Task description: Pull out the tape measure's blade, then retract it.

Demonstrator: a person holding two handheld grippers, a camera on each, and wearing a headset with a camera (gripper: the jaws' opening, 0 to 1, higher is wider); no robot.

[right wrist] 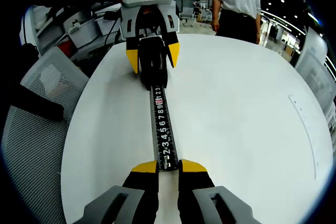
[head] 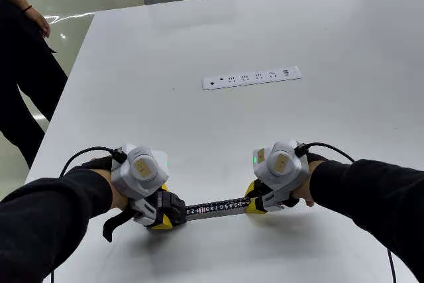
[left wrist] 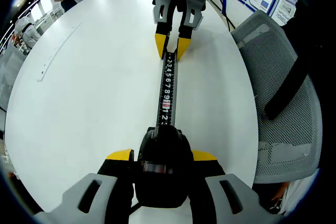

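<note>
My left gripper (head: 162,211) (left wrist: 161,157) is shut on the black tape measure case (left wrist: 164,163) (head: 171,209) near the table's front edge. The dark blade (head: 215,208) (left wrist: 167,90) (right wrist: 160,134) with white numbers runs flat over the table from the case to my right gripper (head: 253,203) (right wrist: 168,167), which is shut on the blade's tip. About twelve to thirteen centimetres of blade show. In the left gripper view the right gripper (left wrist: 171,45) pinches the far end; in the right gripper view the left gripper (right wrist: 152,56) holds the case (right wrist: 154,61).
A white power strip (head: 251,77) (right wrist: 304,127) lies on the white table (head: 265,124) beyond the grippers. A person (head: 23,77) stands at the table's left side. A grey mesh chair (left wrist: 278,103) (right wrist: 37,103) sits at the near edge.
</note>
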